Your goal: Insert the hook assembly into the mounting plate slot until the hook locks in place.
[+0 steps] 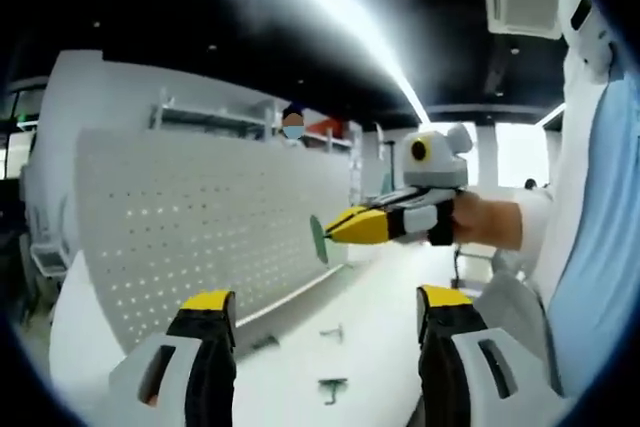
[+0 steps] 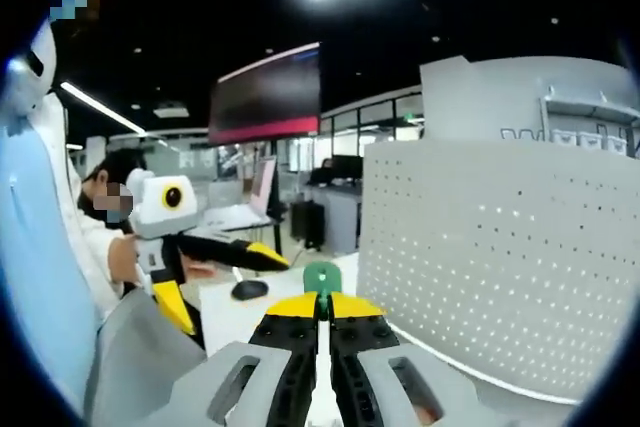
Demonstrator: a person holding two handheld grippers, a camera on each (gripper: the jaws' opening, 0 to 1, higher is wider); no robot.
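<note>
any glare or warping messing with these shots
Left gripper view: the ceiling light strip blooms into a wide white streak, and the pegboard bows from fisheye warp. Right gripper view: light spots dot the pegboard, and the green hook in the shut right tool looks soft.

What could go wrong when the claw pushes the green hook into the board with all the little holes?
The right claw pinches the green hook only by its edge, so it might twist or slip out. The pegboard has many similar holes, so it could miss its slot. More hooks lie on the table and could get bumped.
</note>
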